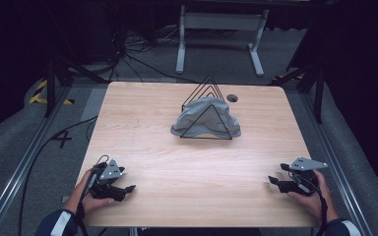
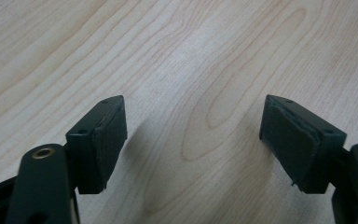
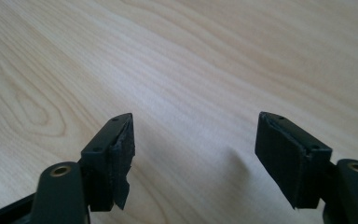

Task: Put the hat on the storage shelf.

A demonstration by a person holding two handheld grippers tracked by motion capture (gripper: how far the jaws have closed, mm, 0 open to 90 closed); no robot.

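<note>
A grey cloth (image 1: 205,118) lies bunched in a heap toward the far middle of the wooden counter (image 1: 177,167), draped through a black wire rack (image 1: 207,109) of triangular dividers that stands upright over it. A small dark hole (image 1: 232,98) sits in the counter surface just beyond the rack, to its right.

The left hand-held gripper (image 1: 123,188) rests low at the near left corner of the counter, held in the person's left hand (image 1: 91,199), well apart from the cloth. Its jaws are spread wide with nothing between them; the left gripper view shows bare wood grain between the pads (image 2: 107,140).

The right hand-held gripper (image 1: 275,182) sits at the near right corner in the person's right hand (image 1: 311,196), likewise far from the cloth. Its jaws are also spread, with bare counter between them.
</note>
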